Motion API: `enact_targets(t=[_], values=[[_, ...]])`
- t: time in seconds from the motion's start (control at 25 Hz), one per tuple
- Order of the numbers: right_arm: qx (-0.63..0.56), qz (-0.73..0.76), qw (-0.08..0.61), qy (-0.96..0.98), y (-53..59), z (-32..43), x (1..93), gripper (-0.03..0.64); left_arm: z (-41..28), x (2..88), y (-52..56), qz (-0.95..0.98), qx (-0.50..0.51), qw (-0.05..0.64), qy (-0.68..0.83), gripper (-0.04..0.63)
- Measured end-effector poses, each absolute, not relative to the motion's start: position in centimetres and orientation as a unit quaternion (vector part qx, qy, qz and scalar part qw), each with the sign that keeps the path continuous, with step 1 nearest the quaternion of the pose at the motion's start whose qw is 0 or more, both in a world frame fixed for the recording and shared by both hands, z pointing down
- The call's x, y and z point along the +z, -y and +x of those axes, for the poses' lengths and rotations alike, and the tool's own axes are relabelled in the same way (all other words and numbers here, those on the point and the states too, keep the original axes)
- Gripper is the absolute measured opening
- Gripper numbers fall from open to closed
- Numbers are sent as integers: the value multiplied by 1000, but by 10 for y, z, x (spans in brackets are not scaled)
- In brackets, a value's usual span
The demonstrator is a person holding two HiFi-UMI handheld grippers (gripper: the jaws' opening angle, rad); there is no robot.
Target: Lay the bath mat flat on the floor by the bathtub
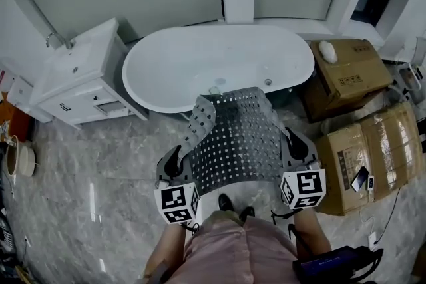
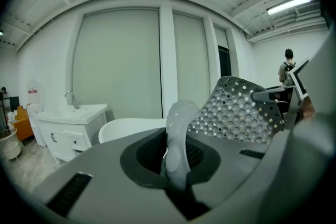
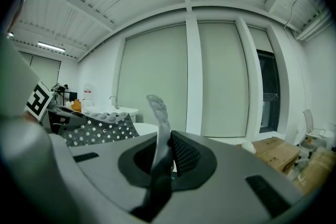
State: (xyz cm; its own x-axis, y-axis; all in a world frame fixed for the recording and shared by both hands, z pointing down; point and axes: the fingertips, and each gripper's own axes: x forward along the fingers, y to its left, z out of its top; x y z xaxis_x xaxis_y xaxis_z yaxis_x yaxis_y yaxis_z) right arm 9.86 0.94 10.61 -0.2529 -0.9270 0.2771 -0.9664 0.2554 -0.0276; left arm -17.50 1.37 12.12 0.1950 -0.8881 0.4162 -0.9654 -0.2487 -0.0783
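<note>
While both grippers hold the bath mat (image 1: 239,140) up off the floor (image 1: 100,156), w/ none of it laid down yet, the step in hand is prob. to lower and spread it. Left gripper (image 1: 176,161) is clamped on the mat's left edge near the person's end, jaws pinched almost together on the rubber. Right gripper (image 1: 296,145) is likewise squeezed tight on the right edge. The mat hangs in the air just in front of the bathtub (image 1: 200,70), approx. centred on the tub's near side and above the person's feet. Its long axis seems to run from the person towards the tub, far end pointing at the tub's near rim, though foreshortening makes that unsure. Its far left corner (image 1: 202,118) is curled over on itself. To do it well: hold the grippers wide apart so the sheet is taut, set the far end down first close to the tub's base, then draw back and lower the near end. That curled corner needs shaking or dragging out, else the mat won't lie flat.
</note>
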Motion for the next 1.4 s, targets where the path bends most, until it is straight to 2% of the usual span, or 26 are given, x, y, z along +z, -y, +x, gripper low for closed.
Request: enact_targets(t=[0.36,0.92,1.4], values=[[95,626,111,766,18,113,106,26,-189,132,15,771,189,112,597,41],[88,605,90,786,61,139,93,26,-166,106,46,755,177,91,624,41],[103,595,105,790,71,148,116,26,-161,126,52,742,189,111,633,41]])
